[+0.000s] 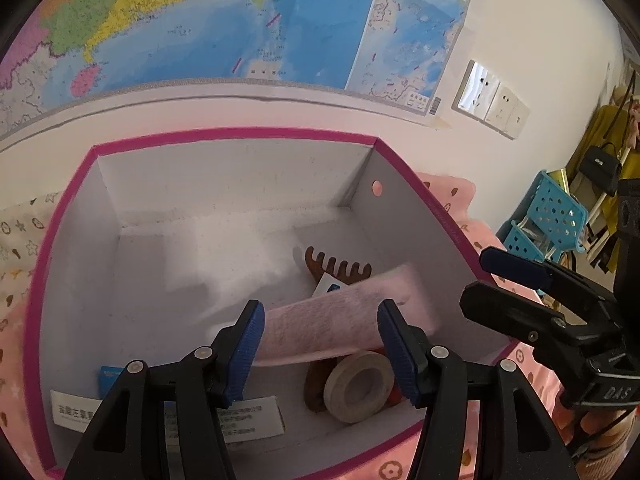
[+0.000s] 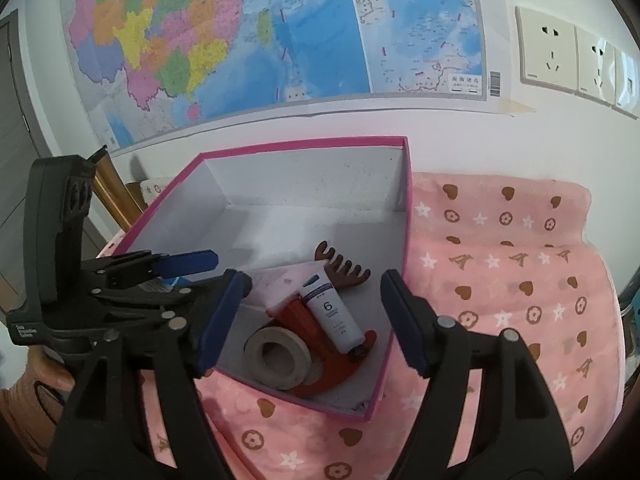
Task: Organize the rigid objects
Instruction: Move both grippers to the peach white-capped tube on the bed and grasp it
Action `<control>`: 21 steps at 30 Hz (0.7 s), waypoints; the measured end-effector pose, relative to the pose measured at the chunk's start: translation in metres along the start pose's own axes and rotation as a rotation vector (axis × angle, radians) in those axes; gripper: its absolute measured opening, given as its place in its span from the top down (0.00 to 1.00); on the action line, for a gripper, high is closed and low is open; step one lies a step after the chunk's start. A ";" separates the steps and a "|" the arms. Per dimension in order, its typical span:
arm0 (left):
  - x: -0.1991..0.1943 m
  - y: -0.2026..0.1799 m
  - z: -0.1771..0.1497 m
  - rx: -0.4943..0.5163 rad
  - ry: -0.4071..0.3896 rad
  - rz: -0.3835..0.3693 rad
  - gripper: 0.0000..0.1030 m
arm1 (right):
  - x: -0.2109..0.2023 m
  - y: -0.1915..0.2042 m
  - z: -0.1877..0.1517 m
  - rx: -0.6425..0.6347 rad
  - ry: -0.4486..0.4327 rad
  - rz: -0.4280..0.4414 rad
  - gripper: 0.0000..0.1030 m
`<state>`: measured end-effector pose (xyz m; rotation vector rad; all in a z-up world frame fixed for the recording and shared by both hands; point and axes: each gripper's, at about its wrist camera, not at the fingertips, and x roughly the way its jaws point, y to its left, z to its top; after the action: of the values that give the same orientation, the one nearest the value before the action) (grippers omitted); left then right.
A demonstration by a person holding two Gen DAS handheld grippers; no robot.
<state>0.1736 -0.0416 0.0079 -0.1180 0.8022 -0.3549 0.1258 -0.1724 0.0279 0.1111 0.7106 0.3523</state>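
Note:
A pink-rimmed white box (image 1: pixel 236 136) (image 2: pixel 304 145) stands open on a pink blanket. Inside lie a pink fuzzy case (image 1: pixel 344 316), a brown wooden comb (image 1: pixel 338 268) (image 2: pixel 342 266), a tape roll (image 1: pixel 358 386) (image 2: pixel 278 356), a white tube marked 6 (image 2: pixel 334 314), an orange-red piece (image 2: pixel 320 344) and white packets (image 1: pixel 168 416). My left gripper (image 1: pixel 320 350) is open, hanging over the box with the pink case between its fingers, not touching. My right gripper (image 2: pixel 314 322) is open above the box's near right corner. Each gripper shows in the other's view, the right one (image 1: pixel 500 280) and the left one (image 2: pixel 192 268).
The pink patterned blanket (image 2: pixel 508 280) spreads right of the box. A map (image 2: pixel 240 32) and wall sockets (image 2: pixel 548 52) are on the wall behind. A blue perforated basket (image 1: pixel 552 216) and hanging bags (image 1: pixel 600 164) stand at the far right.

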 end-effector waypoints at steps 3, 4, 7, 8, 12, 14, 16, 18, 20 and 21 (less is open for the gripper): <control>-0.008 0.000 -0.005 0.011 -0.023 0.000 0.41 | -0.005 0.000 -0.005 0.004 -0.001 0.013 0.30; -0.013 -0.001 -0.008 0.021 -0.034 -0.001 0.40 | -0.007 0.000 -0.006 0.003 -0.001 0.015 0.29; -0.026 -0.006 -0.015 0.054 -0.063 0.009 0.38 | -0.015 0.002 -0.011 0.000 -0.007 0.032 0.29; -0.031 -0.007 -0.018 0.065 -0.074 0.005 0.37 | -0.018 0.003 -0.013 0.000 -0.010 0.037 0.29; -0.055 -0.015 -0.028 0.113 -0.118 -0.010 0.37 | -0.035 0.005 -0.023 0.000 -0.019 0.077 0.29; -0.071 -0.020 -0.038 0.151 -0.146 -0.029 0.37 | -0.046 0.005 -0.032 0.003 -0.020 0.112 0.29; -0.081 -0.021 -0.044 0.163 -0.159 -0.049 0.33 | -0.056 0.005 -0.043 0.005 -0.013 0.143 0.29; -0.089 -0.023 -0.054 0.178 -0.165 -0.084 0.33 | -0.065 0.003 -0.058 0.020 0.010 0.171 0.26; -0.092 -0.026 -0.066 0.201 -0.147 -0.105 0.32 | -0.070 -0.001 -0.076 0.050 0.042 0.193 0.26; -0.091 -0.027 -0.070 0.207 -0.139 -0.105 0.32 | -0.072 -0.002 -0.084 0.057 0.058 0.189 0.26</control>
<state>0.0579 -0.0329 0.0281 0.0089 0.6198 -0.5206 0.0205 -0.2012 0.0083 0.2236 0.7703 0.5179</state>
